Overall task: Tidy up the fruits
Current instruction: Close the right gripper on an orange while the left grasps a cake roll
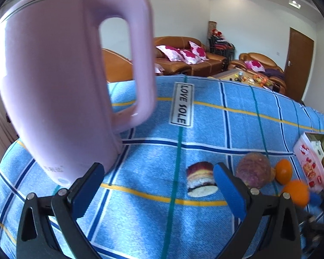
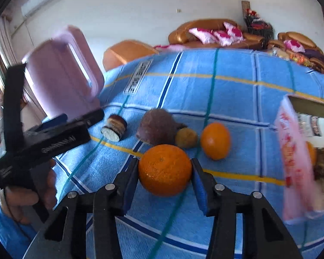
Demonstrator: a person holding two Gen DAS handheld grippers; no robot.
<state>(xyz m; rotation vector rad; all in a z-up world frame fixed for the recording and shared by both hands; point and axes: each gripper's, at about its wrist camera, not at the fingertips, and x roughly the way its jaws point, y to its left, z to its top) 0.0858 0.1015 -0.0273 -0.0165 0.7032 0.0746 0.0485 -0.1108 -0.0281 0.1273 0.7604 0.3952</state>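
In the right wrist view the right claw stands closest, its two blue-padded fingers narrowed onto a large orange, one pad against each side of the fruit, which sits low on the blue checked cloth covering the surface. The left wrist view catches that same orange only as a blurred ball at its right edge. The left claw is spread wide with nothing between its fingers, only cloth beneath; from the right wrist view it shows as a black body at the left, gripped by a hand in a blue sleeve. Just past the held fruit lie a second orange, a small brownish fruit touching a purple lumpy fruit, and further left a layered cake slice. The brownish fruit is clear only in the right view; in the left view it is mostly hidden behind the purple one. At the right stands a pink box, open, with fruit inside; the right view blurs its print, while the left view shows its picture side sharply. A lilac kettle rises at the left, filling much of the left view. Far off are brown sofas with pink cushions, and a door seen whole only from the left.
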